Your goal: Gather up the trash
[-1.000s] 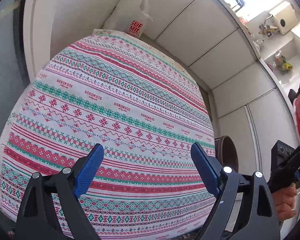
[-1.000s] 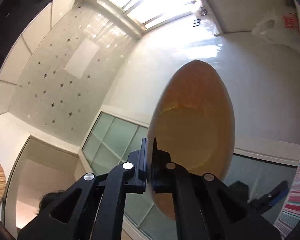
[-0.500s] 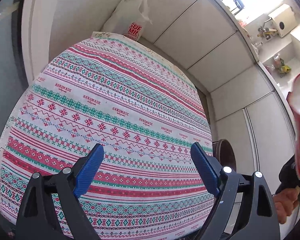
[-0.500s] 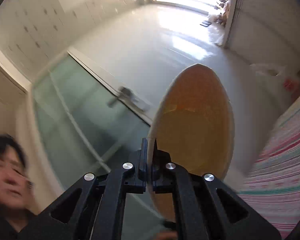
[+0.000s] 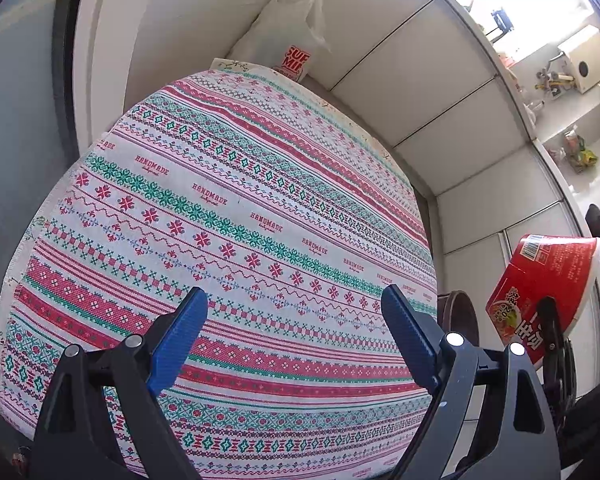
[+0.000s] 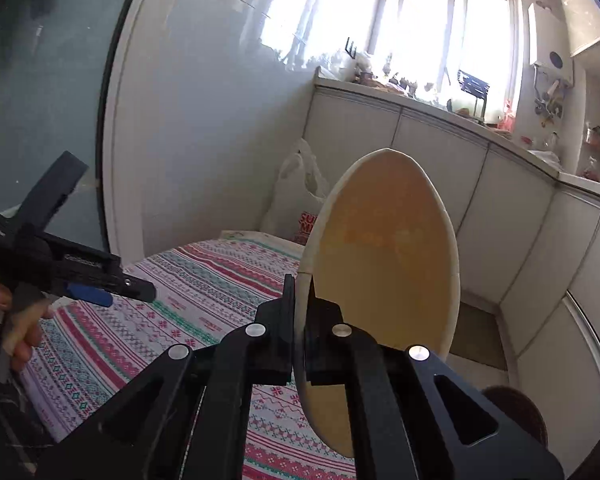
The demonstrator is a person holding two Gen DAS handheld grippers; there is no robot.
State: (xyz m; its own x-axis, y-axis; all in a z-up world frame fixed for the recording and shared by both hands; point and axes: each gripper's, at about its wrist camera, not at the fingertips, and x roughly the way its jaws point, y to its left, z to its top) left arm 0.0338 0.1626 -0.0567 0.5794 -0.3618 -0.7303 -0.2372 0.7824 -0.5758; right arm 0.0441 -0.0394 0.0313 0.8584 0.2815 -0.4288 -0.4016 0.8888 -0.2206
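Your right tool (image 6: 300, 320) clamped on the rim of the red noodle bowl (image 5: 540, 280), bowl held tipped beside the table (image 5: 228, 216), orange-stained inside, probably empty, your left tool (image 5: 294, 332) spread wide over the patterned cloth, gripping nothing

Home kitchen; cabinets (image 6: 440, 152), cluttered counter (image 6: 412, 90)

tablecloth (image 5: 220, 220): red-green-white bands | noodle cup (image 5: 540, 280): red, inside seemingly orange-stained | left claw pads (image 5: 180, 336): blue
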